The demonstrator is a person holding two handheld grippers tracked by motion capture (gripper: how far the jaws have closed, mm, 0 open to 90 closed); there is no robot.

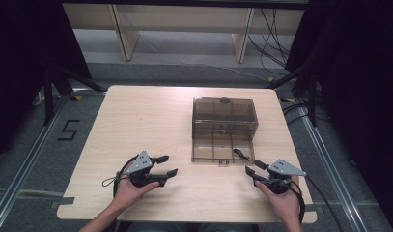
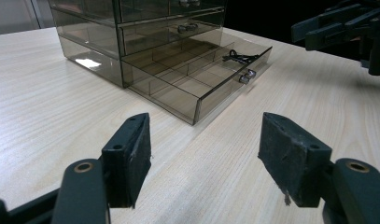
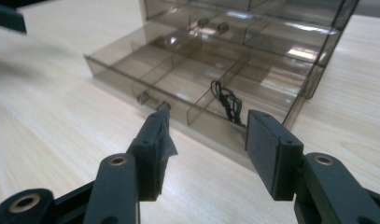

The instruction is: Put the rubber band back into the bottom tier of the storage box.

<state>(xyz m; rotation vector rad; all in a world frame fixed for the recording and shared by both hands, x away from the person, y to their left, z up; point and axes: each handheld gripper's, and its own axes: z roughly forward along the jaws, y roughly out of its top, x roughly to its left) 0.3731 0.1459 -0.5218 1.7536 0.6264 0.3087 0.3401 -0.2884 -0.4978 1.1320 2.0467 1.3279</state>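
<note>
Drawer (image 1: 223, 153) of the smoky clear cabinet (image 1: 225, 116) stands pulled out toward the person, on the right half of the pale wooden desk (image 1: 136, 121). It is the lowest drawer, split by thin walls into compartments, with a small metal knob (image 2: 247, 76) at the middle of its front. A thin black cord (image 1: 240, 154), loosely tangled, lies in the front right compartment as the high view has it; the other compartments I can see hold nothing.

Going left to right in the high view: the left gripper (image 1: 165, 165) rests low over the desk near the front edge, well apart from the cabinet, pointing right toward the drawer. In the left gripper view its fingers (image 2: 131, 156) stand wide apart with only bare desk between them; they hold nothing. Next comes the cabinet with its open drawer. Last, the right gripper (image 1: 252, 170) sits just off the drawer's front right corner, pointing left and slightly toward it. In the right gripper view its fingers (image 3: 267, 149) are spread as wide as they go, empty, with the drawer's front wall and the cord's compartment showing in the gap beyond them. They touch neither drawer nor cord. The upper drawers are shut, each with its own knob.
</note>
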